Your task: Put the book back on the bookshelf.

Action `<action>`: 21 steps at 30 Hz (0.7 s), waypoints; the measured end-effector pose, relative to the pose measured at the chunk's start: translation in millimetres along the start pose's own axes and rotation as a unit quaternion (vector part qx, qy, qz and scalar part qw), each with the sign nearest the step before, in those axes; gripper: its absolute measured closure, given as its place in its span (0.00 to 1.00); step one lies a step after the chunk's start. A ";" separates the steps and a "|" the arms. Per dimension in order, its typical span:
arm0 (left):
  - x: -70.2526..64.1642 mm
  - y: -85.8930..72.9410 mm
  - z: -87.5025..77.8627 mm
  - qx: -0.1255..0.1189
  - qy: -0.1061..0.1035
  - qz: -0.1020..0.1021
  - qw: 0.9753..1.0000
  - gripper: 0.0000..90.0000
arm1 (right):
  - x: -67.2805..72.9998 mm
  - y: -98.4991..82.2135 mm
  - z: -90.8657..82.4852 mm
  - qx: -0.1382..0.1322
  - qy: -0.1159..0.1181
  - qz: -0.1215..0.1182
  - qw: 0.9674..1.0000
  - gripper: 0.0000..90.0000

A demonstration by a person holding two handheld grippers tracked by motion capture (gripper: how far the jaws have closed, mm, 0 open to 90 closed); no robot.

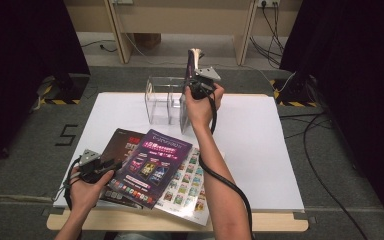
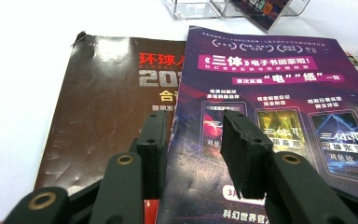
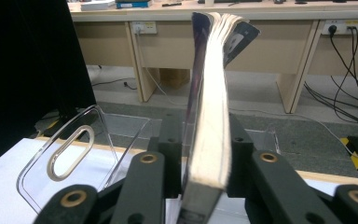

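Magazine (image 3: pixel 209 121) stands upright, long axis vertical.

The white table (image 1: pixel 260 150) carries a clear acrylic holder (image 1: pixel 161 100) — and three overlapping magazines (image 1: pixel 150 167).

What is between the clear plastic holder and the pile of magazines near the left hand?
Nothing: in the high view, only bare white table lies between the clear holder and the pile of magazines.

glossy paper magazines (image 2: pixel 279 107), clear smooth plastic rack (image 1: pixel 162 100), matt white tabletop (image 1: pixel 260 150).
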State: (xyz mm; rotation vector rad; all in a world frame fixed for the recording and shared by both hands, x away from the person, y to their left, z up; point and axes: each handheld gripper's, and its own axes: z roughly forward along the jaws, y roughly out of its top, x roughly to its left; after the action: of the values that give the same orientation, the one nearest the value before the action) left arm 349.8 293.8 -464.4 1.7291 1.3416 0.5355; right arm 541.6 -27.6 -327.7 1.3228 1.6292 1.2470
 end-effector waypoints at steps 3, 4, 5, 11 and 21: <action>-0.3 -0.5 0.7 0.002 0.001 0.000 1.000 0.67 | -0.9 -0.4 -0.2 0.001 0.000 -0.002 1.000 0.76; -0.6 -0.7 1.0 0.002 0.000 0.000 1.000 0.67 | -1.2 -0.5 -0.2 0.003 0.002 -0.003 1.000 0.74; -0.7 -0.8 1.2 0.003 0.000 0.001 1.000 0.67 | -1.5 -1.0 -0.6 0.003 0.002 -0.006 1.000 0.69; -1.7 -1.3 2.2 0.004 -0.001 0.001 1.000 0.66 | -1.1 -2.0 -2.0 0.011 0.012 -0.005 1.000 0.62; -2.7 -1.6 3.6 0.006 -0.001 0.002 1.000 0.64 | -1.4 -6.6 -6.4 0.025 0.024 0.002 0.999 0.59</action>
State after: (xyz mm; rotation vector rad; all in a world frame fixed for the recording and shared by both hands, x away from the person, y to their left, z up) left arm 350.7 290.0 -467.3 1.7425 1.3416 0.5289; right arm 534.0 -30.7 -332.1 1.3361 1.7016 1.2556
